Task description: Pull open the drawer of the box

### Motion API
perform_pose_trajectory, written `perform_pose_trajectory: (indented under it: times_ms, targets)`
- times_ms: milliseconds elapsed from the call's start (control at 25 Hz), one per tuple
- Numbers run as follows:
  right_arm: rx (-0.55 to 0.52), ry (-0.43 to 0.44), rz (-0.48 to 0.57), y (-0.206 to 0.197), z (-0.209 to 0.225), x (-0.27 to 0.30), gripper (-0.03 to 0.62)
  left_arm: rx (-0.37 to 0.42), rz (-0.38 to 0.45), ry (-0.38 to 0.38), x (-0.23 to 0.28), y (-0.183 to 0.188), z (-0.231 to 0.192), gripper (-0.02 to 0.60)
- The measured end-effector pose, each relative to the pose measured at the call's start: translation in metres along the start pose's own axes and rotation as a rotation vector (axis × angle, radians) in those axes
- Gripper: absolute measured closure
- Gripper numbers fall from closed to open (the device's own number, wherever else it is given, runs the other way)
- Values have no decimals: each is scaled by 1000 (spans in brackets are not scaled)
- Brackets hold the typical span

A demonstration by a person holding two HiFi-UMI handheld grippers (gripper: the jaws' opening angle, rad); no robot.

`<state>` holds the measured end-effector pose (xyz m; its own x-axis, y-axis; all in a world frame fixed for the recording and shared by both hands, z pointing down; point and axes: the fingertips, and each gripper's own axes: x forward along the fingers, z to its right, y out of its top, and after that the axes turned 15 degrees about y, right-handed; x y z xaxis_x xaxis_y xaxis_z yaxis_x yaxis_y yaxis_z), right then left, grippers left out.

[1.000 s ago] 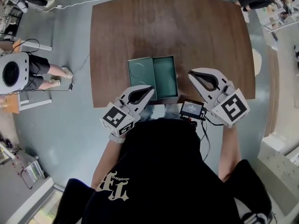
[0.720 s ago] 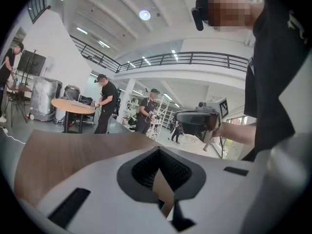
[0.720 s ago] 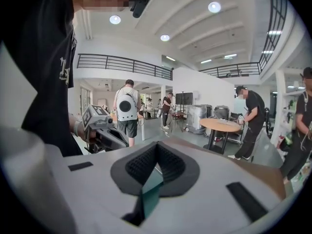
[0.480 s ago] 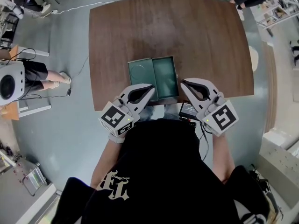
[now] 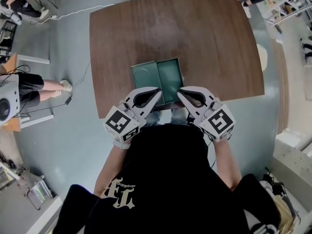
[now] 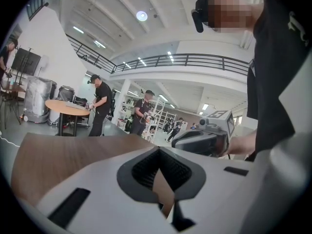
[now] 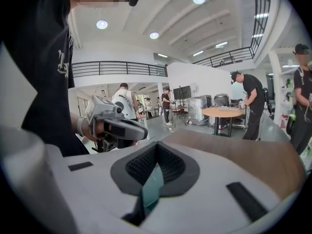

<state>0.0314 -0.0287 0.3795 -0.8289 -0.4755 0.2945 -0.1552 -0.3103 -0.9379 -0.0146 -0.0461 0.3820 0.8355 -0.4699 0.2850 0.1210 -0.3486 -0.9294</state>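
Note:
A dark green box (image 5: 158,80) lies flat on the brown table (image 5: 195,33), close to its near edge; a seam splits its top into a left and a right half. My left gripper (image 5: 158,89) is shut and empty, its tips at the box's near left part. My right gripper (image 5: 179,93) is also shut and empty, its tips at the box's near right corner. In the right gripper view a green sliver of the box (image 7: 153,182) shows through the slit between the shut jaws (image 7: 157,144). The left gripper view shows bare tabletop behind its jaws (image 6: 158,149).
The table's near edge (image 5: 146,110) runs just under both grippers, against the person's body. A seated person (image 5: 29,84) and cables are on the floor at left. People stand by a round table (image 7: 224,112) in the hall beyond.
My right gripper has moved left and down toward the box's near right corner, and now covers the small screen device at the table edge. My left gripper has stayed put.

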Motion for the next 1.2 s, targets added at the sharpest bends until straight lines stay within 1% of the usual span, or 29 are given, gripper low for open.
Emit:
perform_pose_trajectory:
  times_ms: [240,600,760,960,1200]
  targets:
    - [22,6,-7,-5,2,8,606,14,-16,-26,5,-2,3,577]
    - [38,5,-18,-10,6,10,606,12,-25,-45,11,-6,7,577]
    - [52,-9,-10,-13,15,4,606,15,-27,-49,13,-6,6,577]
    - [100,-23,16,-16,26,-12,606,14,-31,-44,15,-6,6,577]
    - [131,-66,39,-17,45,-30,606,17,-26,-37,17,-4,2,577]
